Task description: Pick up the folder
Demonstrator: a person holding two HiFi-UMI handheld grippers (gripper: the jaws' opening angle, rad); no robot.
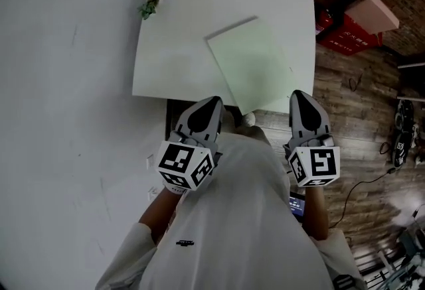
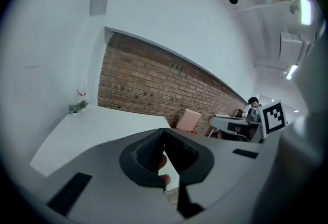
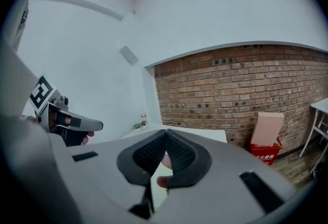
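A pale green folder lies askew on the white table, its near corner sticking out over the table's front edge. My left gripper hovers at that front edge, just left of the folder's near corner, jaws shut with nothing between them. On the folder's right, my right gripper hangs by the table's near right corner, also shut and holding nothing. In the left gripper view the closed left gripper points over the tabletop. The right gripper view shows the right gripper closed, with the left gripper beside it.
A small potted plant and a glass stand at the table's far left corner. A brick wall runs behind the table. A pink board and a red box sit on the wooden floor to the right. Cables lie further right.
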